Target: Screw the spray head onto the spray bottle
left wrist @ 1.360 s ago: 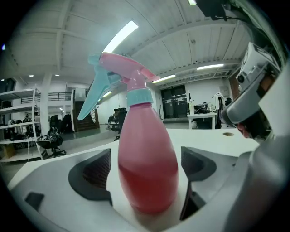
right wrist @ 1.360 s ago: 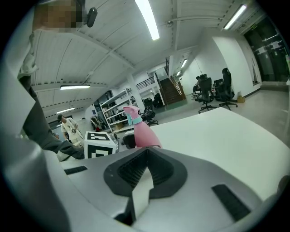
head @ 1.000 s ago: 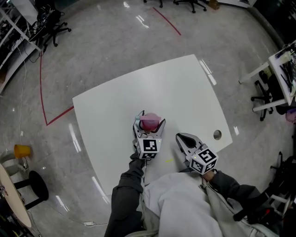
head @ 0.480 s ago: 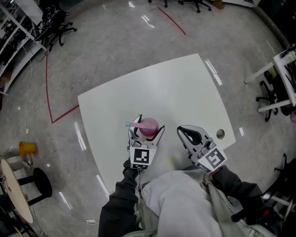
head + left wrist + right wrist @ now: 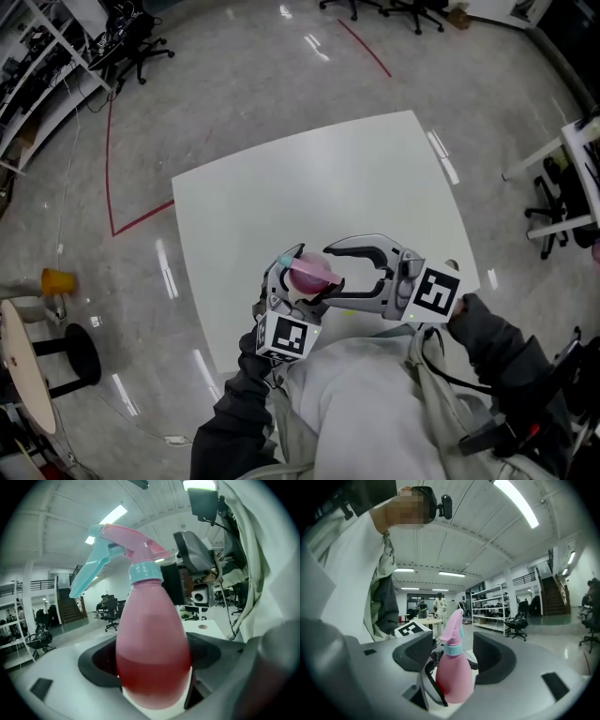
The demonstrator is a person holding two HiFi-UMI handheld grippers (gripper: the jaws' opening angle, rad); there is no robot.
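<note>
A pink spray bottle (image 5: 309, 270) with red liquid carries a pink spray head (image 5: 126, 541) with a light blue trigger and collar. My left gripper (image 5: 302, 279) is shut on the bottle's body (image 5: 152, 639) and holds it upright above the white table (image 5: 375, 187). My right gripper (image 5: 328, 274) comes in from the right, lying level. Its jaws have just been opening and now stand wide on either side of the bottle (image 5: 453, 681). In the right gripper view the pads stand apart from the bottle and do not press on it.
The table's near right corner has a round hole (image 5: 451, 266). On the floor at left are a yellow object (image 5: 56, 279), a black stool (image 5: 80, 354) and a round tabletop (image 5: 19, 375). Office chairs (image 5: 141, 47) stand at the far side, a white desk (image 5: 577, 159) at right.
Both grippers have risen. The left one lifted the bottle off the table. The right one swung left from the table's near edge, turned level and opened around the bottle.
</note>
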